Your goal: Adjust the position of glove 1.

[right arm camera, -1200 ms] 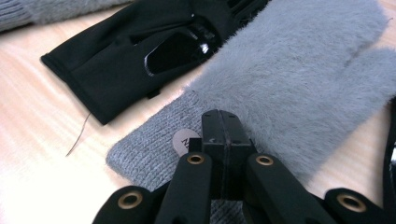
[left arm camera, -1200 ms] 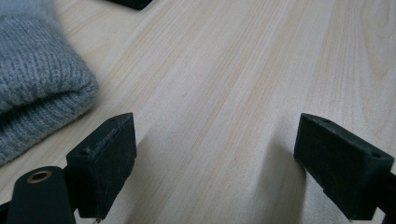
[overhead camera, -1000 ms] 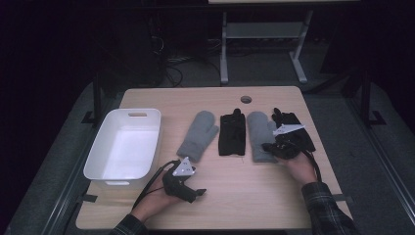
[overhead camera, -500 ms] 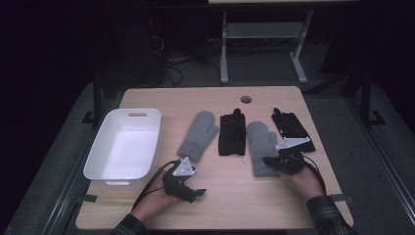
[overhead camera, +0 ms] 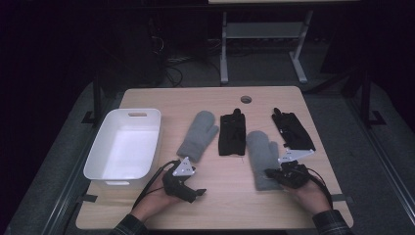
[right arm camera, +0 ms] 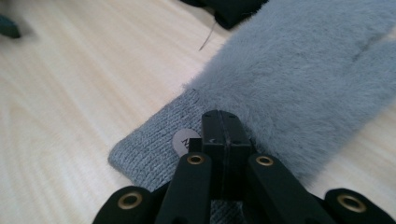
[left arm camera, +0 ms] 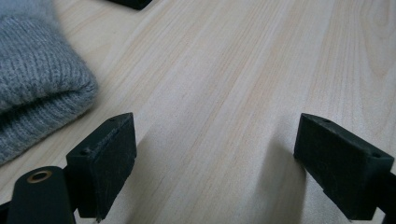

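Grey, fluffy fleece with a ribbed knit cuff: the right-hand mitten (right arm camera: 299,79) lies flat on the pale wood-grain table (overhead camera: 215,205), near its front right edge. The right gripper (right arm camera: 224,128) has its black jaws pressed together, pinching that cuff beside a small round label. A matching grey mitten (overhead camera: 198,134) lies left of two flat black gloves (overhead camera: 232,133). The left gripper (left arm camera: 215,154) rests with its blocky jaws wide apart, beside a white rounded plastic bin (overhead camera: 100,161).
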`<state>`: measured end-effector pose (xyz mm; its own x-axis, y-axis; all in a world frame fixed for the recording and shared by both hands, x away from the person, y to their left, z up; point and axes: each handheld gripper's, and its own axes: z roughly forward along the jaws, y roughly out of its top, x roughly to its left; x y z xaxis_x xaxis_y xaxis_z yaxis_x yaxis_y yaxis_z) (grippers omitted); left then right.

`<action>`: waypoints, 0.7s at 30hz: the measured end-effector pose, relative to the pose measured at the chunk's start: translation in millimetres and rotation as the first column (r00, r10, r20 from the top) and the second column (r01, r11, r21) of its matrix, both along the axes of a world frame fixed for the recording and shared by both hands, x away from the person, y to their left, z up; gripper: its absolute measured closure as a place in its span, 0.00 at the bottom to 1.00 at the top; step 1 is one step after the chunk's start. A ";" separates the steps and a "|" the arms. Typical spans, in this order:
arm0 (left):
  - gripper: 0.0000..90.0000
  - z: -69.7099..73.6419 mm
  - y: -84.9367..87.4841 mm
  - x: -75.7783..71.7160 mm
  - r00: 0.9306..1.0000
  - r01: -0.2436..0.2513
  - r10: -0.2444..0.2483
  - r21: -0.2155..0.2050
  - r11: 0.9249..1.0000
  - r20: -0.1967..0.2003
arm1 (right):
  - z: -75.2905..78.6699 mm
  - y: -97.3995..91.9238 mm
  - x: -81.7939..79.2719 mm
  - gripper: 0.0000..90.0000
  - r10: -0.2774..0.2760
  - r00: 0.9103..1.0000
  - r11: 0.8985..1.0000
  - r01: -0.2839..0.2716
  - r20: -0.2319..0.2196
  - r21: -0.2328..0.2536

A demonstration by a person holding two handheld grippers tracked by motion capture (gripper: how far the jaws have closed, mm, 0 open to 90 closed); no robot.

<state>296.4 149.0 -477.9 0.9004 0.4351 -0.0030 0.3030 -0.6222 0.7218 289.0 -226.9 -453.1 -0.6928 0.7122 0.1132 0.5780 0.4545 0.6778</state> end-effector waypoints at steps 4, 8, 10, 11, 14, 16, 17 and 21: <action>0.13 -0.1 -0.2 -0.2 1.000 -0.002 0.002 -0.005 1.000 -0.002 | 1.1 1.1 -10.0 1.00 0.016 1.000 1.000 -0.016 -0.007 -0.003; 0.13 0.0 0.0 0.0 1.000 0.000 0.000 0.001 1.000 0.000 | 2.5 2.5 -14.9 1.00 0.022 1.000 1.000 -0.022 -0.003 -0.003; 0.13 0.0 0.0 0.0 1.000 0.000 0.000 0.000 1.000 0.000 | 5.6 2.9 -16.9 1.00 0.031 0.999 1.000 -0.031 0.018 -0.002; 0.13 0.0 0.0 0.0 1.000 0.000 0.000 0.001 1.000 0.000 | 8.1 1.8 -16.8 1.00 0.034 0.999 0.999 -0.034 0.033 0.006; 0.13 0.0 0.0 0.0 1.000 0.000 0.000 0.000 1.000 0.000 | 13.5 -4.8 -16.1 1.00 0.015 0.998 1.000 -0.016 0.066 0.021; 0.13 -0.1 -0.2 -0.2 1.000 -0.002 0.002 -0.004 1.000 -0.002 | 14.1 -12.2 -14.5 1.00 -0.007 0.998 1.000 0.005 0.070 0.019; 0.13 -0.1 -0.3 -0.2 1.000 -0.002 0.002 -0.005 1.000 -0.002 | 13.9 -16.2 -13.8 1.00 -0.022 0.997 1.000 0.021 0.072 0.021; 0.13 0.0 0.0 0.0 1.000 0.001 -0.001 0.000 1.000 -0.001 | 10.5 -31.3 -11.8 1.00 -0.064 0.996 0.998 0.065 0.056 -0.009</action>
